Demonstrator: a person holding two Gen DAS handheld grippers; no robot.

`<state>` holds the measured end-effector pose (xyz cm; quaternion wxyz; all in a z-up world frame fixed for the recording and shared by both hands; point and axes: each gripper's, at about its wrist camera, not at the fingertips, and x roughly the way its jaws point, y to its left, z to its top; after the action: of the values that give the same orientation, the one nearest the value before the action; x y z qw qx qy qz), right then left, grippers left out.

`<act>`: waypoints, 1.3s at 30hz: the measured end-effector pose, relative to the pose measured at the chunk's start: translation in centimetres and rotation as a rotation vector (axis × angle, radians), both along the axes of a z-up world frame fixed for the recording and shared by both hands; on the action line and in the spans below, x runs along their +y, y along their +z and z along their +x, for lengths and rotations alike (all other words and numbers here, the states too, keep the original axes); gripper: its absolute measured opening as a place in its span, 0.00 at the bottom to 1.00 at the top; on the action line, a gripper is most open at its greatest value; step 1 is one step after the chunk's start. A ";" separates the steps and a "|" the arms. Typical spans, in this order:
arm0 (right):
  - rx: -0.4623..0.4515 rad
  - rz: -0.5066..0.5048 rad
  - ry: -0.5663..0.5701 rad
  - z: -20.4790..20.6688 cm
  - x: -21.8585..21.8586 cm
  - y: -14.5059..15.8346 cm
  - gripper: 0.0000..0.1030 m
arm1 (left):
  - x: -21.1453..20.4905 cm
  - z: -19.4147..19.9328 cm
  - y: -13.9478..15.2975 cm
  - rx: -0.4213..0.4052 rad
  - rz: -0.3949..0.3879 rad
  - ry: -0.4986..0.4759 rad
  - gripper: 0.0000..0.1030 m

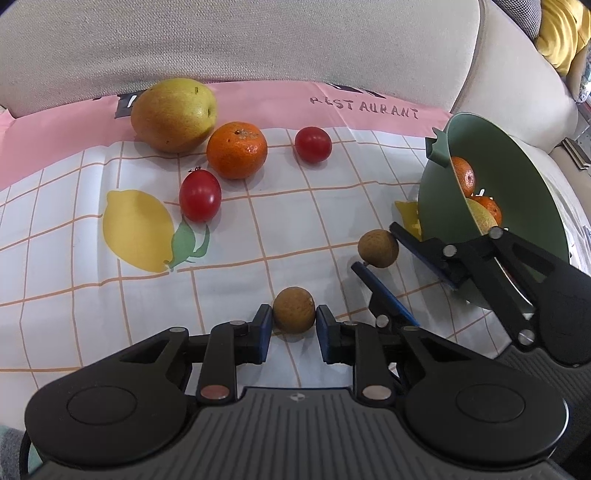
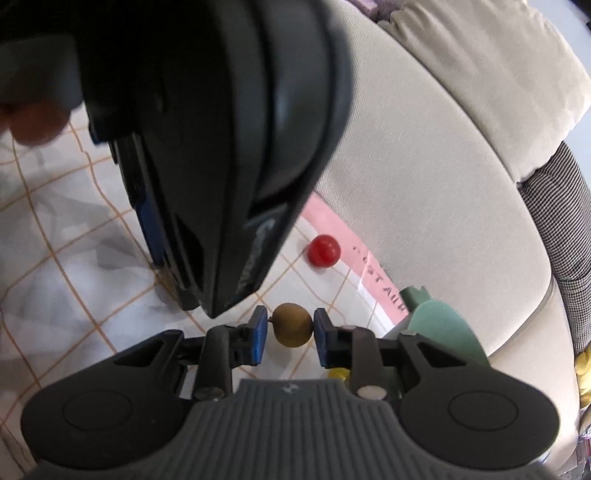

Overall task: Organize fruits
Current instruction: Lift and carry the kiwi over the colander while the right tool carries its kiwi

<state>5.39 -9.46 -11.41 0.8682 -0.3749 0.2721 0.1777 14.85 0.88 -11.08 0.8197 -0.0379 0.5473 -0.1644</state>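
Observation:
My left gripper [image 1: 294, 322] has its blue pads against both sides of a brown longan [image 1: 294, 309] that rests on the checked cloth [image 1: 314, 221]. My right gripper [image 2: 290, 329] straddles a second brown longan [image 2: 291, 325]; in the left wrist view this longan [image 1: 378, 247] sits between the right gripper's fingers [image 1: 376, 254], beside the green bowl [image 1: 517, 177]. One pad touches it, the other stands just apart. The bowl holds oranges [image 1: 463, 175] and a pear. On the cloth lie a pear [image 1: 173, 114], an orange [image 1: 236, 149] and two red tomatoes [image 1: 200, 196] [image 1: 313, 144].
A beige sofa cushion [image 1: 258, 40] rises behind the cloth. The left gripper's black body [image 2: 207, 129] fills the upper left of the right wrist view. A yellow cushion [image 1: 561, 33] lies at the far right. A lemon print [image 1: 136, 230] is on the cloth.

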 end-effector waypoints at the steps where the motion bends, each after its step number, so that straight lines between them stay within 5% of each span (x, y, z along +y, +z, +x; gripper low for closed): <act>1: -0.006 0.003 0.004 -0.4 0.0 0.2 0.22 | 0.0 -0.1 0.1 -0.003 0.000 0.003 0.27; 19: -0.006 0.181 -0.074 -2.7 -4.2 4.9 0.22 | 0.7 -3.9 4.6 -0.118 -0.048 0.080 0.27; 30: 0.030 0.372 -0.232 -3.1 -8.7 8.2 0.22 | -3.1 -6.3 9.7 -0.260 -0.047 0.007 0.27; 39: 0.160 0.635 -0.428 -1.1 -15.3 8.5 0.23 | -8.1 -6.3 11.1 -0.320 -0.017 -0.125 0.27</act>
<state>4.29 -24.80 -2.93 0.9344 -0.0074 0.3427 0.0968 8.53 -7.24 0.07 0.8842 0.0158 0.4099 -0.2234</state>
